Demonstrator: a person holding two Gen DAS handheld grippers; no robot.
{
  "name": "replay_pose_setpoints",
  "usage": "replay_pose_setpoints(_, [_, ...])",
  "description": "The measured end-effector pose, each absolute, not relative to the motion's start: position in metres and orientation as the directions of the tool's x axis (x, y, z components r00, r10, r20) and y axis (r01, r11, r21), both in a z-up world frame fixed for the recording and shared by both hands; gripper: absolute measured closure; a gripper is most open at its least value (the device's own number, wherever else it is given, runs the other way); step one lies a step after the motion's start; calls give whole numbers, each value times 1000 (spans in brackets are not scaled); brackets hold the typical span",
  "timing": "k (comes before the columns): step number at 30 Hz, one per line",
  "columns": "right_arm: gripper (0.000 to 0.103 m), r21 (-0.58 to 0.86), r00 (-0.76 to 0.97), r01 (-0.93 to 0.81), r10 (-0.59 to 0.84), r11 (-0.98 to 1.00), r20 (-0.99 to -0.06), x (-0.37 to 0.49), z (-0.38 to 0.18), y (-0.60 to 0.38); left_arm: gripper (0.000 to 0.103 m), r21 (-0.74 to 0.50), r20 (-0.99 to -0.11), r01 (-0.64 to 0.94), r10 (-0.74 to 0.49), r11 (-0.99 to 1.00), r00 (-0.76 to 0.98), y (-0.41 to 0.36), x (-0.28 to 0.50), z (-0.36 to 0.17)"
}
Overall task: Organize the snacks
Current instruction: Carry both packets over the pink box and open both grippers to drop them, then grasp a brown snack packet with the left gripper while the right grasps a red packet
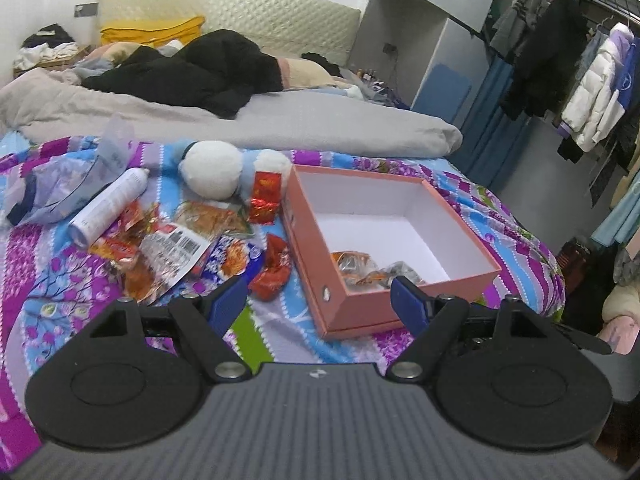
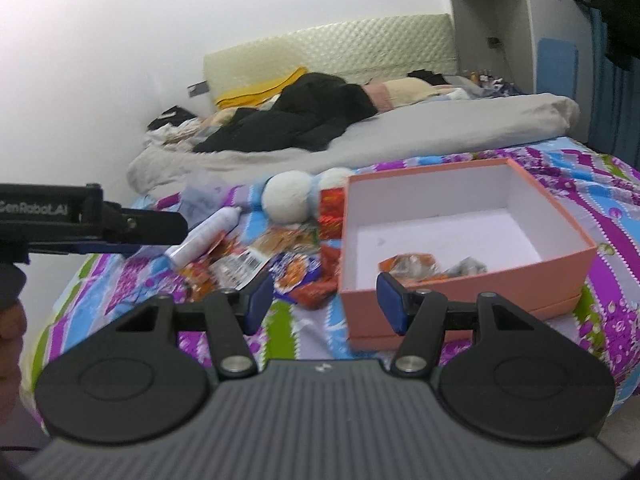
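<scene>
The fingers of the left gripper (image 1: pixel 318 302) stand wide apart and hold nothing; the fingers of the right gripper (image 2: pixel 324 300) are likewise spread and empty. Both hover above the patterned purple, blue and green bedspread (image 1: pixel 272 332), short of any item.

The open salmon-pink cardboard box with white lining (image 1: pixel 404 178) lies ahead of the left fingers and slightly to their right. Its near wall sits close to the right-hand pad. Two clear-wrapped orange snack packets (image 1: pixel 354 266) already lie in its near corner.

The loose heap of crinkly foil and plastic snack packets (image 1: pixel 172 248) lies ahead and to the left of both grippers. A crumpled red foil packet (image 1: pixel 274 270) is the nearest item, just beyond the left pad in the left wrist view.

Probable faults from this position:

- The packets overlap. A closure on the heap may pinch two wrappers at once, or grip only a loose edge that slips out in transit.
- The bedspread is soft and wrinkled. A low approach may gather fabric between the fingers together with the packet.
- The white cylindrical spray can (image 1: pixel 110 206) rests against the far left of the heap and may roll if a packet is dragged from beside it.
- The white and blue plush toy (image 1: pixel 218 170) lies beyond the heap and touches a red foil packet (image 1: pixel 265 196); it is no snack and may be caught by mistake.
- The box is light and sits on soft bedding. Contact with its rim during a drop may tip or shift it.
- The two grippers are near one another, and may collide over the heap.
</scene>
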State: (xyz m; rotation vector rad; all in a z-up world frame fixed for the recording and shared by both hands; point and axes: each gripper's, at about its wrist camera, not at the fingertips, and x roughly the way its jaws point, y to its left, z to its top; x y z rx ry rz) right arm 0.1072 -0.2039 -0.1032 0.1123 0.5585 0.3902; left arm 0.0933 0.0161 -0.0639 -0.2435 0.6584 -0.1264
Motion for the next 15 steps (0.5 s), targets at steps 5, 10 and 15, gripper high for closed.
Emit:
replay_pose_setpoints(5, [43,178,773,-365,405,914,-489,94,-105,-200,20,-282,-601,-7,-171,959,781,30,71,-76])
replay_pose_setpoints(10, [43,175,759,-378,413,909,-503,80,-115,-198,20,-284,-614,-43,-147,958,776,42,52,-88])
replay_pose_setpoints(15, [43,175,728,-398,427,900,-536,68,-129,-189,20,-291,-643,-84,-129,953,755,58,43,-104])
